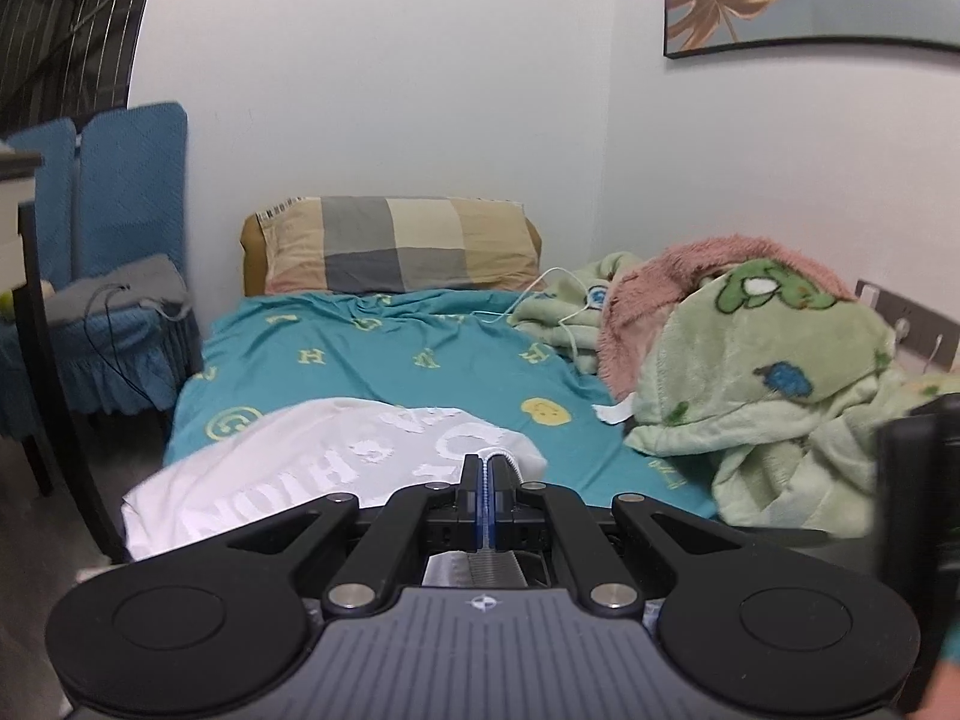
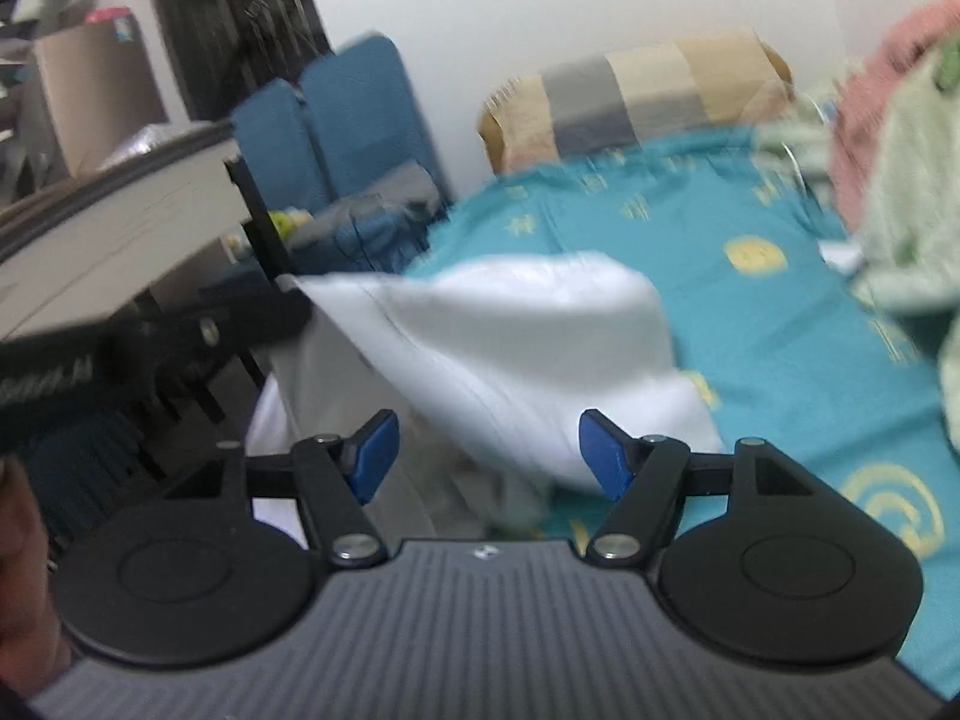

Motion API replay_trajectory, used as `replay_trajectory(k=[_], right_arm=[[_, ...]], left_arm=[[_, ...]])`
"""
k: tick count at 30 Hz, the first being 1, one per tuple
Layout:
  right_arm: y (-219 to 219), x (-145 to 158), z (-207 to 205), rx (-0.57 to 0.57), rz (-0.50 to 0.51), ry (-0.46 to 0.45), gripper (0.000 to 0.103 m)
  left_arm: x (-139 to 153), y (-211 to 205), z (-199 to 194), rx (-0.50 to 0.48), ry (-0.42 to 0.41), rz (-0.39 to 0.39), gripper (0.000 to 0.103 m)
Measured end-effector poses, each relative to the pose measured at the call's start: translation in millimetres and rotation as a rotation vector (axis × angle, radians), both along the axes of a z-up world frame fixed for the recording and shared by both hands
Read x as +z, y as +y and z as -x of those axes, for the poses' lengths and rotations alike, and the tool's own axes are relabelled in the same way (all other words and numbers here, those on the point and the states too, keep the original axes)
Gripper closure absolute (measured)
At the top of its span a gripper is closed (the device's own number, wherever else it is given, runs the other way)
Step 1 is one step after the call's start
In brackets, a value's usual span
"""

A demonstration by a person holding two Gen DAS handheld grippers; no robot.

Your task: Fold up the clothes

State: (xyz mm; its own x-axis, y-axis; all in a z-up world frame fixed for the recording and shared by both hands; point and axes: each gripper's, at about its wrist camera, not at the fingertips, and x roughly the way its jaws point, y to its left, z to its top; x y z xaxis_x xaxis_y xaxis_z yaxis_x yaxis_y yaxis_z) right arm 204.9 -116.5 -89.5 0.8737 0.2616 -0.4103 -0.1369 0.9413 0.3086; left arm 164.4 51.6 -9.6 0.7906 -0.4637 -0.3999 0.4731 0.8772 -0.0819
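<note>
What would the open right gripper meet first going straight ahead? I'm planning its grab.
Probably the white T-shirt, lifted just beyond the right gripper; blur leaves the depth unclear.

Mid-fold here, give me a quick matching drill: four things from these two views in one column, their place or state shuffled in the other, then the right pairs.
Things:
1. left gripper
2. right gripper
3. checked pillow
4. green blanket

States or places:
A. heaped on the right side of the bed
B. open, holding nothing
C. at the head of the bed, against the wall
D. shut on the white shirt

Pairs: 1-D, 2-B, 3-C, 4-A
</note>
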Motion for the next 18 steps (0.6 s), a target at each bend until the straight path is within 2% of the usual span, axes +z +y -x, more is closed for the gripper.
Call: replay_trajectory(k=[2,5,7,11,13,15,16,18], right_arm=[[6.9,2.9,-6.1,-0.019,0.062,-0.057,0.034],[-1.3,-1.3,-14.5,-0.097,0.111,-0.035,0.034],[-13.2,-5.8,-19.0,-0.193,0.134,0.049,0.034],[-40.6,-17.5,-21.1,-0.313,0.123,0.216,0.035],[-53.1,-27.0,-19.8,-0.35,0.084,0.266,0.043],[-62.1,-33.0,-20.1,-0.367,0.048,0.287,0.087],[-61.4,-35.0,-18.7,-0.36,0.043,0.278,0.094],[-61.8,-29.6,-18.1,-0.333,0.019,0.225,0.095]], left_arm=[[-0.6,-1.9,1.6,0.005,0.001,0.011,0.102],[-1.4,-4.8,4.1,0.017,0.001,0.03,0.102],[-1.6,-7.4,5.4,0.055,-0.003,0.065,0.102],[-5.7,-13.8,12.6,0.111,-0.01,0.104,0.102],[-10.7,-15.8,14.1,0.131,0.006,0.097,0.103],[-16.0,-15.7,13.2,0.155,0.027,0.086,0.103],[-18.5,-14.8,12.6,0.162,0.037,0.078,0.103],[-23.4,-12.9,12.1,0.172,0.056,0.063,0.102]])
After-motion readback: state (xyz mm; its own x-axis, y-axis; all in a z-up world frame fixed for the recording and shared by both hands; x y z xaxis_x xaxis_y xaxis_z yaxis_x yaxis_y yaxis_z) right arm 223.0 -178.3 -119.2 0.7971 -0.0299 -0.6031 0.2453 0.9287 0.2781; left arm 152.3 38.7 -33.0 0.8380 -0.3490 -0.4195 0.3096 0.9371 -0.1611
